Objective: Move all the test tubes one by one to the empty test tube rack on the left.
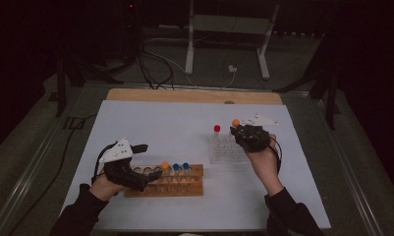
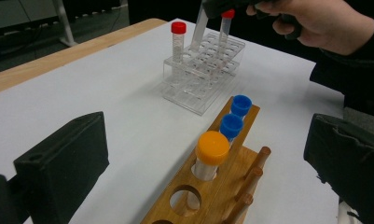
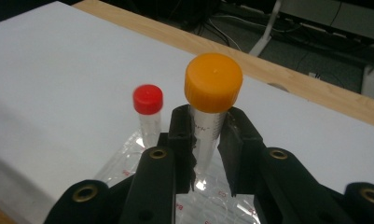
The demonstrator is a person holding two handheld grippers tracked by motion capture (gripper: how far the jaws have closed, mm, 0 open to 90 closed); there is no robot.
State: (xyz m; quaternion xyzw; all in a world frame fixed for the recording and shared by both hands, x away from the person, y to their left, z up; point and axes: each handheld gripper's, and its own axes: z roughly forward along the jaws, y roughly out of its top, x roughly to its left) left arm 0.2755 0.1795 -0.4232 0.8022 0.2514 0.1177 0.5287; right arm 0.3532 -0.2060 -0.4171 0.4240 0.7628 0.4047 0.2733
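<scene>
I am counting, nearest first: one wooden rack (image 1: 165, 182) sitting on the bench (image 1: 155, 128), holding three capped tubes, one orange-capped (image 2: 211, 154) and two blue-capped (image 2: 236, 116). My left gripper (image 1: 148, 161) is hovering beside them, jaws released, grasping nothing. Farther off, one clear rack (image 1: 226, 149) is carrying one red-capped tube (image 3: 148, 114). My right gripper (image 3: 208, 149) is clenching a second orange-capped tube (image 3: 211, 100) just above that rack.
</scene>
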